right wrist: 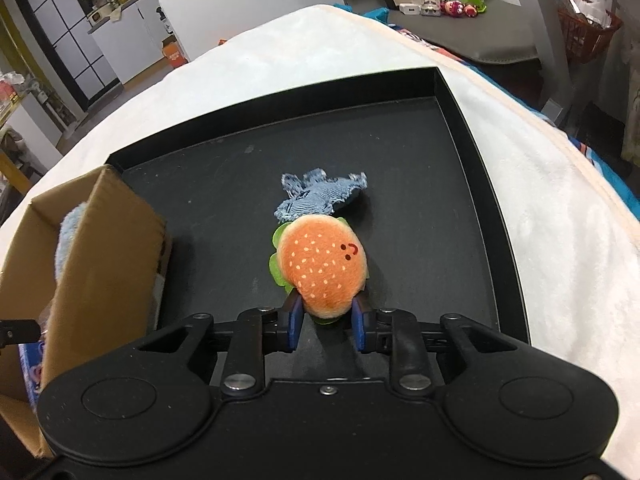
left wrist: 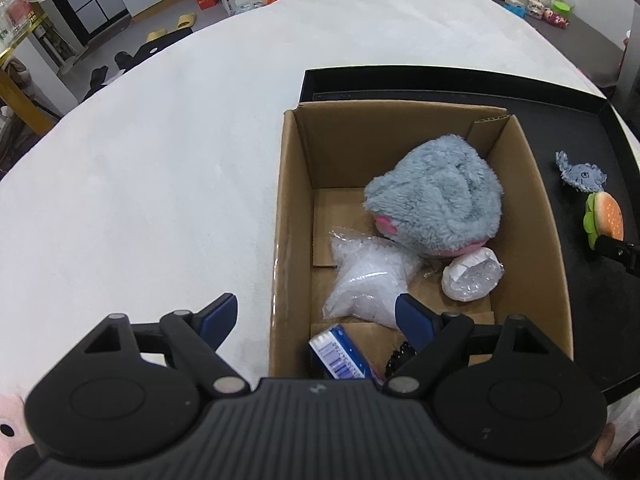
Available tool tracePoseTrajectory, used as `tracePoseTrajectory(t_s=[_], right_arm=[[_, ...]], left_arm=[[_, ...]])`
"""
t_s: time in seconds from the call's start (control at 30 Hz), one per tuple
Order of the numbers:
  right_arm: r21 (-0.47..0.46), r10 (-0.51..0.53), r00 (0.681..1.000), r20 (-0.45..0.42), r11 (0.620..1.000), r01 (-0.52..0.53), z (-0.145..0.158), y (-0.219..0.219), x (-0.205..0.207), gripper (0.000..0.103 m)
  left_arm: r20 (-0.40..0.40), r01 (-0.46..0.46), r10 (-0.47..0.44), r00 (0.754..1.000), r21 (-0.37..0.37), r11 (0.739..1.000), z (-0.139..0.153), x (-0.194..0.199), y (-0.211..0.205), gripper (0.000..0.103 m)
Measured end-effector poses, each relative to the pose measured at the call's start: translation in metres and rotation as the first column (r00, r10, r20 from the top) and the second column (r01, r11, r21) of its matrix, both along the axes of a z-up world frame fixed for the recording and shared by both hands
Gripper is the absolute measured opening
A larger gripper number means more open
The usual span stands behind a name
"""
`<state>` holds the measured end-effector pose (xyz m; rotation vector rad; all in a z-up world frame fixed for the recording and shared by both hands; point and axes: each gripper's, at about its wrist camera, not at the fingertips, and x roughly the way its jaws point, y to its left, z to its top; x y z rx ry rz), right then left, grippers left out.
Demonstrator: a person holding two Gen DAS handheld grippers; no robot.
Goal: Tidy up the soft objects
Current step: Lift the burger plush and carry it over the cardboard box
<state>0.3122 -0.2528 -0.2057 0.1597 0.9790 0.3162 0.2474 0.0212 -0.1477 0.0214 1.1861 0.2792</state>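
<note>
Plush burger (right wrist: 322,270) on the black tray (right wrist: 472,152), near end pinched between the blue pads of the right gripper (right wrist: 326,326). Small red face stitched on the bun, pale seeds dotted across it, green felt lettuce poking out. Just beyond and touching it, a frayed denim whale toy (right wrist: 320,198). Left of both, cardboard box (left wrist: 294,216) standing on the same tray. Inside: grey fluffy plush (left wrist: 438,200), clear bag of white filling (left wrist: 370,280), wrapped white bundle (left wrist: 472,276), blue carton (left wrist: 340,354) with a barcode, text unreadable. Left gripper (left wrist: 316,314) hanging over the box's near-left corner, tongs spread wide, gripping nothing. White blanket (left wrist: 160,160) beneath everything.
</note>
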Motion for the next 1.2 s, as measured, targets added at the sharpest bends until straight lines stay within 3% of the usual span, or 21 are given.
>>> tracePoseTrajectory(t_s=[0.13,0.6,0.83,1.03,1.2], right_arm=[[-0.014,0.016,1.0,0.018,1.0,-0.016,0.011,0.006,-0.004,0.025],[0.015,0.074,0.995,0.072,0.997,-0.075,0.048,0.033,-0.041,0.025],[0.02,0.103,0.99,0.1,0.994,-0.105,0.067,0.051,-0.054,0.025],[0.027,0.144,0.982,0.125,0.989,-0.149,0.083,0.071,-0.066,0.025],[0.025,0.187,0.973,0.133,0.981,-0.192,0.091,0.088,-0.076,0.025]], left_arm=[[0.011,0.001,-0.001,1.0,-0.025,1.0,0.003,-0.004,0.003,0.082],[0.034,0.003,-0.001,0.999,-0.054,0.999,0.004,-0.021,0.019,0.055],[0.047,0.0,0.004,0.999,-0.077,0.997,0.005,-0.028,0.024,0.049],[0.054,-0.003,0.009,0.999,-0.107,0.994,0.003,-0.034,0.028,0.038],[0.062,-0.002,0.01,0.998,-0.136,0.991,0.003,-0.038,0.03,0.022]])
